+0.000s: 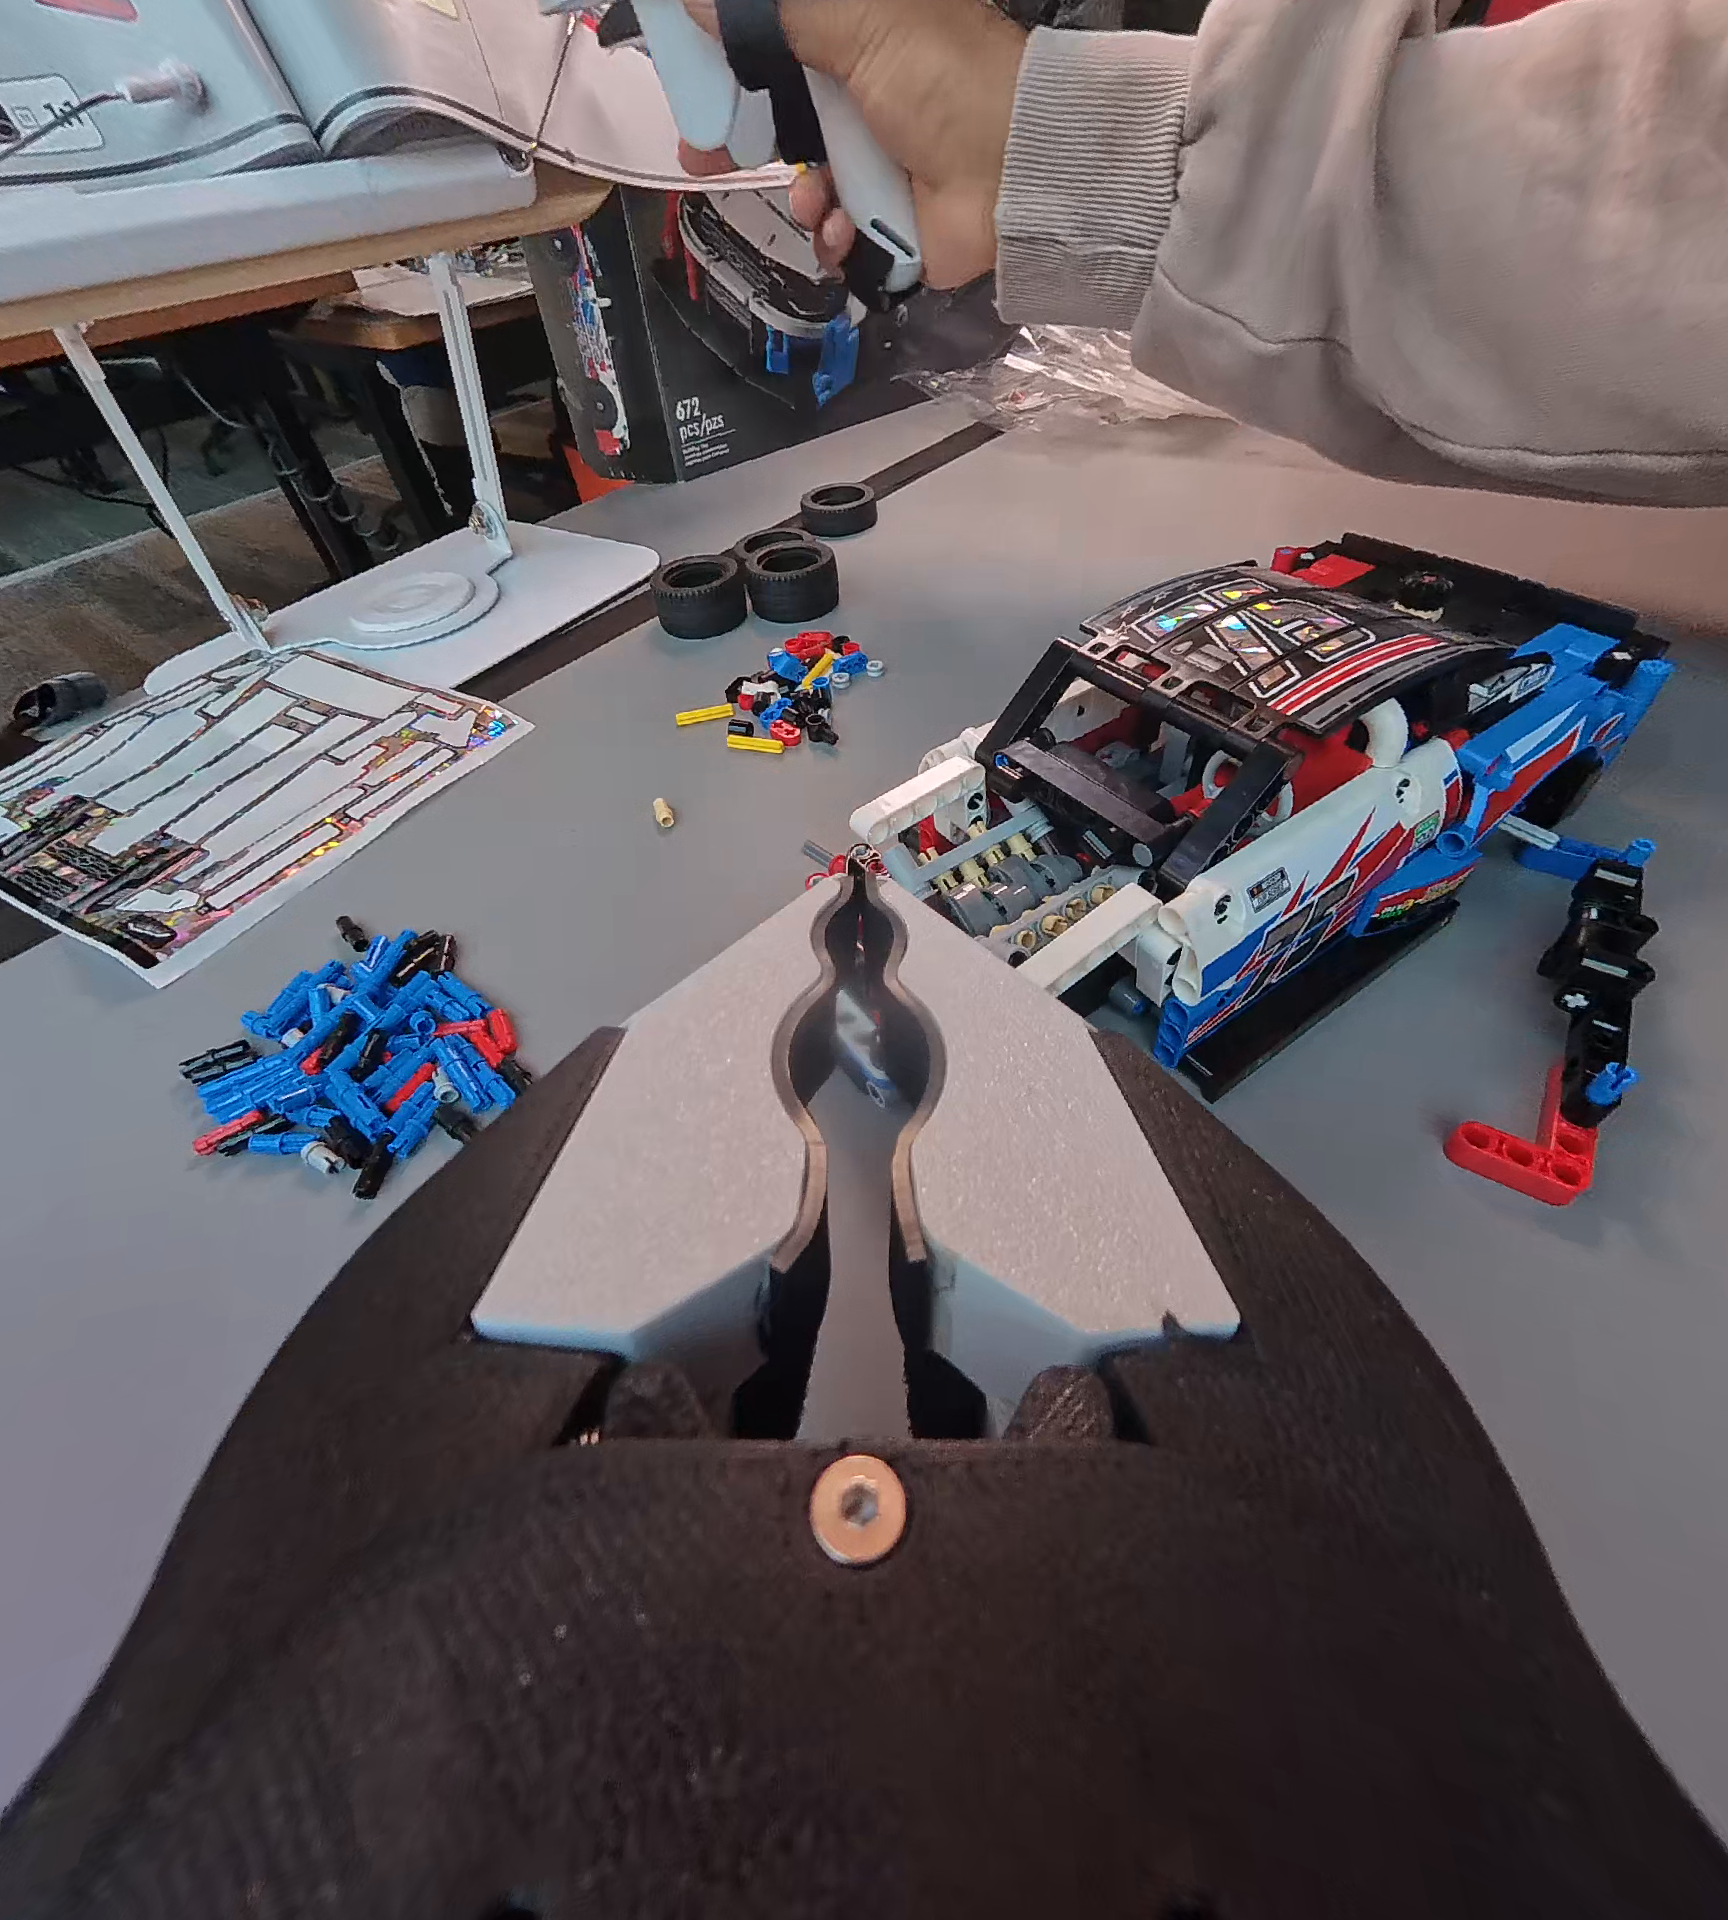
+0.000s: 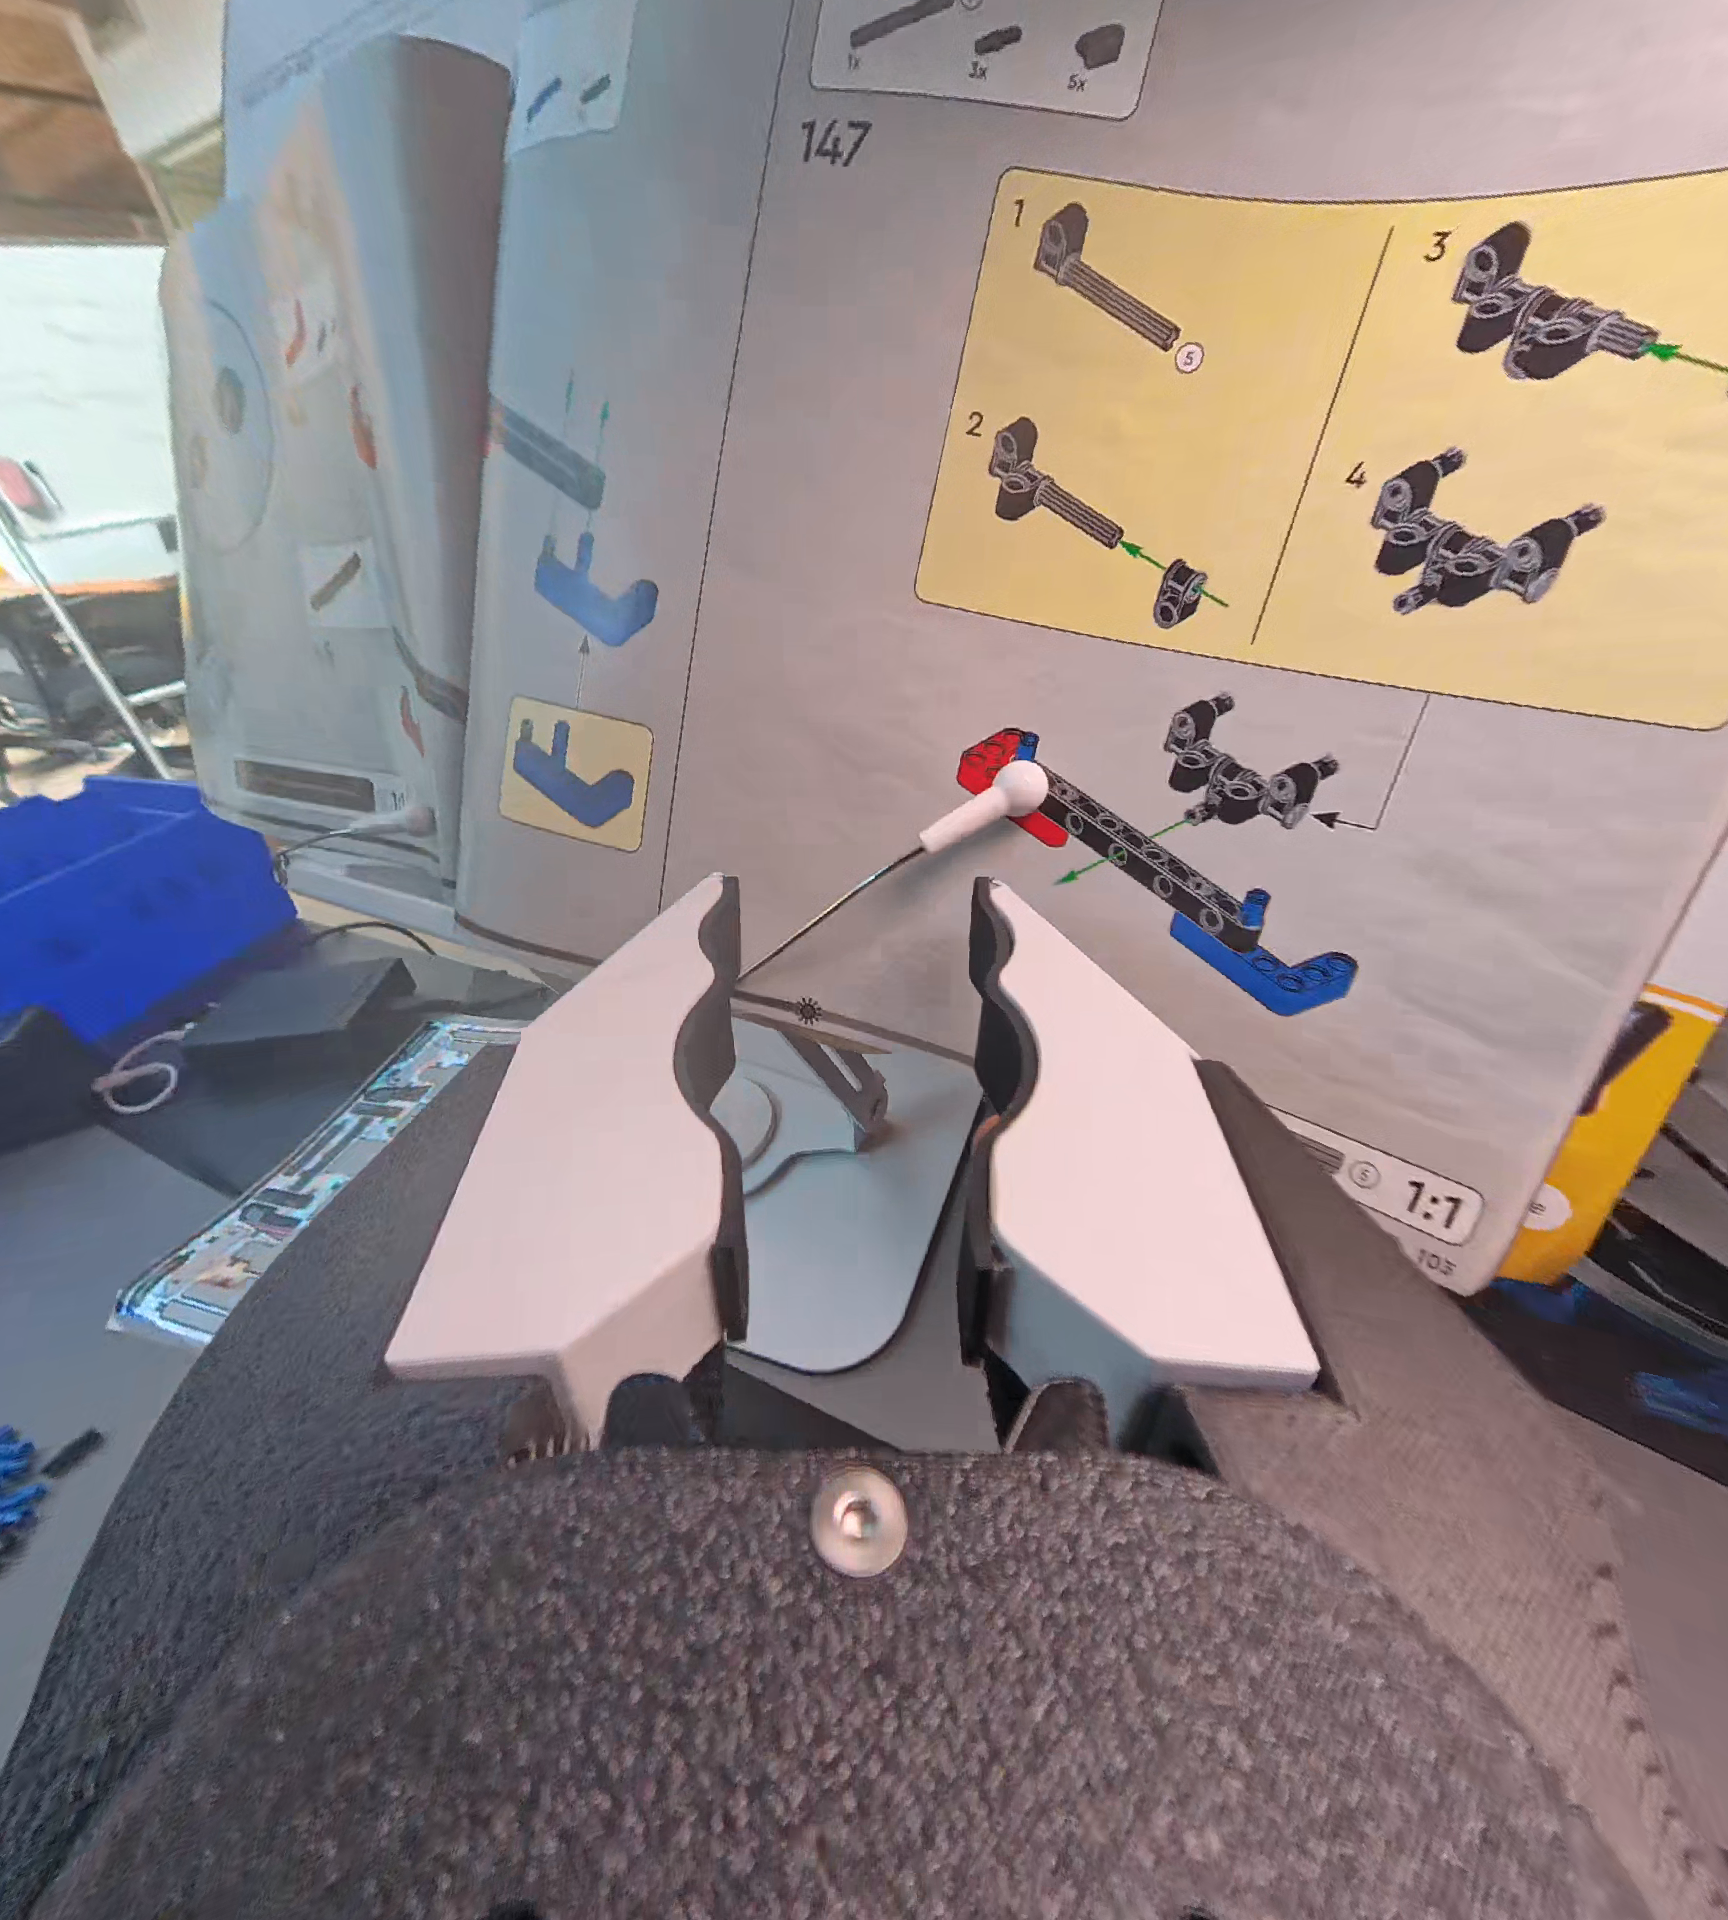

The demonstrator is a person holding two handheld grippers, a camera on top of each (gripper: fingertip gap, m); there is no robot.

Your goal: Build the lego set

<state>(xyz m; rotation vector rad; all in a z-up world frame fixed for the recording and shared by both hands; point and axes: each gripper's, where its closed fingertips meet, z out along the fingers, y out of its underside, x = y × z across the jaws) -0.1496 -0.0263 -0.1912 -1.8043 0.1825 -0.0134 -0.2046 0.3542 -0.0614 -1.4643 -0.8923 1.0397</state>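
The nearly built blue, white and red lego car [image 1: 1307, 810] stands on the grey table [image 1: 1255, 1455], right of centre. My left gripper [image 1: 860, 883] is shut just in front of the car's open engine bay, and a small blue piece [image 1: 870, 1070] sits in the hollow between its fingers. A black sub-assembly with a red L-beam [image 1: 1566, 1049] lies to the right of the car. My right gripper [image 2: 855, 888] is open and empty, raised and facing the open instruction booklet [image 2: 1047, 520] on its stand. In the left wrist view a hand [image 1: 901, 125] holds the right gripper's handle above the table.
A pile of blue, black and red pins [image 1: 361, 1049] lies at left, with mixed small parts [image 1: 798, 686], several tyres [image 1: 746, 582] and one tan pin [image 1: 666, 812] behind. A sticker sheet [image 1: 205, 800], the white stand base [image 1: 486, 592], the set box [image 1: 714, 343] and a blue bin [image 2: 81, 894] surround them. My right fingertips sit around 40 centimetres from my left ones.
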